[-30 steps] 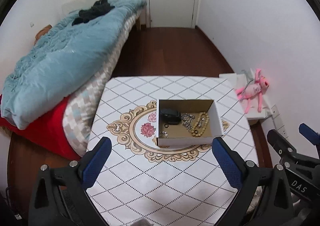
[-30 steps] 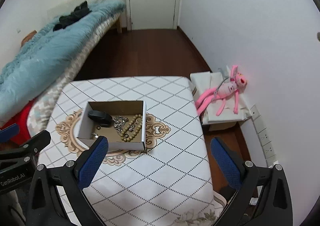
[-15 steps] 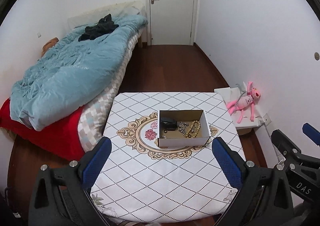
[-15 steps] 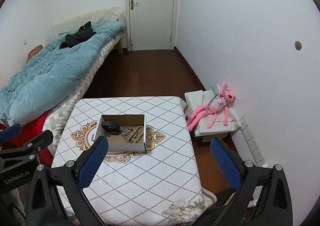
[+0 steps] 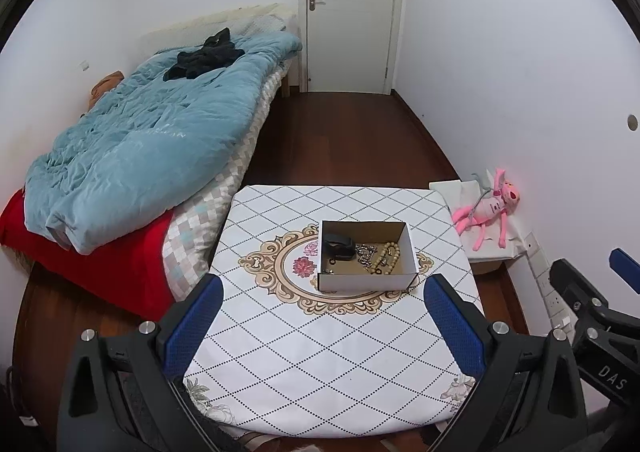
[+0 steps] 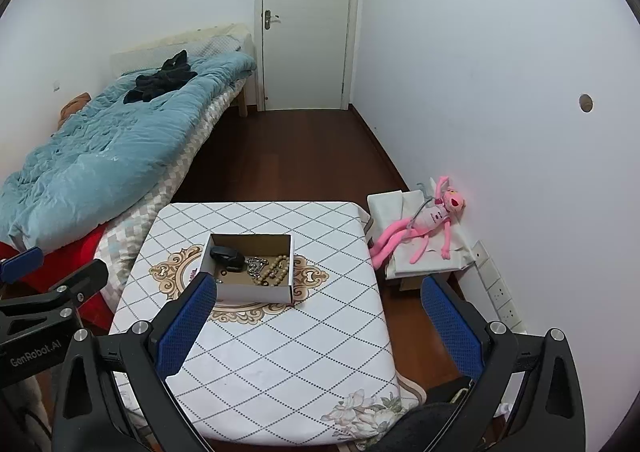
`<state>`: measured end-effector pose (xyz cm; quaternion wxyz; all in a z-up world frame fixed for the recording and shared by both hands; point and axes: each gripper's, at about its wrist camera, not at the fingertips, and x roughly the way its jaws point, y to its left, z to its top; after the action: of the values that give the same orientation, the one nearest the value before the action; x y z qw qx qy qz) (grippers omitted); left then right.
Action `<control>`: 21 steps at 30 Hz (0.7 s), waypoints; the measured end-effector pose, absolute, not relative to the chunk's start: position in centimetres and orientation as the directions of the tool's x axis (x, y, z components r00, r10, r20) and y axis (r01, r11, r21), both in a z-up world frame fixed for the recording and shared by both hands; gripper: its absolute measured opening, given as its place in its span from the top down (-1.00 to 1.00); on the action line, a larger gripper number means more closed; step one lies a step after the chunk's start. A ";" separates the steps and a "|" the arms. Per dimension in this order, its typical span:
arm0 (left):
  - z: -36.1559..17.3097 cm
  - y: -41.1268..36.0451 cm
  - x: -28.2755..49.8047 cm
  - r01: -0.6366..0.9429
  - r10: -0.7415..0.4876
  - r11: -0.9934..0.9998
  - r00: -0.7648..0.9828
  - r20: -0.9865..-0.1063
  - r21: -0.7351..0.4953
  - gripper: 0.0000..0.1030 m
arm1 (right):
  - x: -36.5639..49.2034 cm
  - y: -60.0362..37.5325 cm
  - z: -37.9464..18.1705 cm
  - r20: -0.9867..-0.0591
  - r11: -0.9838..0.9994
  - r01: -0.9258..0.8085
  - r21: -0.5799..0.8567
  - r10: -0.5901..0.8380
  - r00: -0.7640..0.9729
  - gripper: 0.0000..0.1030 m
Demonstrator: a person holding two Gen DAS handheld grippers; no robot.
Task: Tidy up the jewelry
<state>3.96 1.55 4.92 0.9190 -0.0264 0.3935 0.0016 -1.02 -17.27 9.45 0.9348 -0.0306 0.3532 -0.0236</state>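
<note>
One open cardboard box [image 5: 366, 255] sits near the middle of a desk [image 5: 320, 352] covered in a white cloth with a black diamond grid. The box rests on the right part of one gold oval medallion [image 5: 280, 272] printed on the cloth. Inside the box, at its left, lies one black object [image 5: 339, 245], too small to identify. Right of that lies one silvery chain [image 5: 364, 252], and right of the chain one string of tan beads [image 5: 387, 257]. A few small dark rings [image 5: 331, 261] lie near the box's front left corner; their count cannot be told.

Two grippers hover well short of the box, above the desk's near edge. The left gripper [image 5: 320, 328] has its two blue-padded fingers spread wide, holding nothing. The right gripper [image 6: 316, 328] is likewise spread wide, holding nothing.

Left of the box and the desk stands one bed [image 5: 132, 156] with a blue quilt, one red blanket [image 5: 100, 264] beneath it, and one heap of black clothing [image 5: 204, 60] on top. Right of the box, beyond the desk, one pink plush toy [image 6: 424, 224] lies on a white surface by the wall. Far behind the box is one closed white door [image 5: 352, 12].
</note>
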 end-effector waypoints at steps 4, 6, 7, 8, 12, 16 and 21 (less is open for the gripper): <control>4.5 1.7 5.2 -0.032 -0.018 0.998 0.670 -0.742 -0.052 -0.99 | 0.0 -17.4 9.4 -0.663 0.996 0.027 -0.081 -0.075 0.745 -1.00; 4.4 1.6 5.7 -0.033 -0.013 0.998 0.668 -0.744 -0.046 -0.99 | 0.7 -17.3 9.2 -0.669 0.996 0.031 -0.088 -0.082 0.738 -1.00; 4.3 1.6 6.2 -0.031 -0.010 0.999 0.663 -0.748 -0.041 -0.99 | 1.2 -17.4 9.1 -0.674 0.996 0.031 -0.086 -0.081 0.734 -1.00; 4.2 1.5 6.4 -0.029 -0.009 0.999 0.660 -0.751 -0.038 -0.99 | 1.8 -17.3 8.9 -0.679 0.996 0.031 -0.087 -0.082 0.730 -1.00; 3.3 1.4 8.1 -0.023 -0.027 0.998 0.615 -0.788 -0.052 -0.99 | 3.9 -17.2 8.0 -0.703 0.996 0.026 -0.090 -0.082 0.706 -1.00; 2.4 1.2 9.3 -0.026 -0.010 0.999 0.591 -0.806 -0.032 -0.99 | 6.1 -17.0 6.8 -0.736 0.996 0.019 -0.083 -0.074 0.673 -1.00; 1.4 1.3 10.8 -0.034 0.012 0.999 0.566 -0.825 -0.009 -0.99 | 8.3 -16.8 5.2 -0.766 0.995 0.015 -0.094 -0.082 0.638 -1.00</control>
<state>10.77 1.33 1.39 0.8847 -0.0121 0.4659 0.0129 8.30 -16.75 5.23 0.9041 -0.0393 0.4247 -0.0268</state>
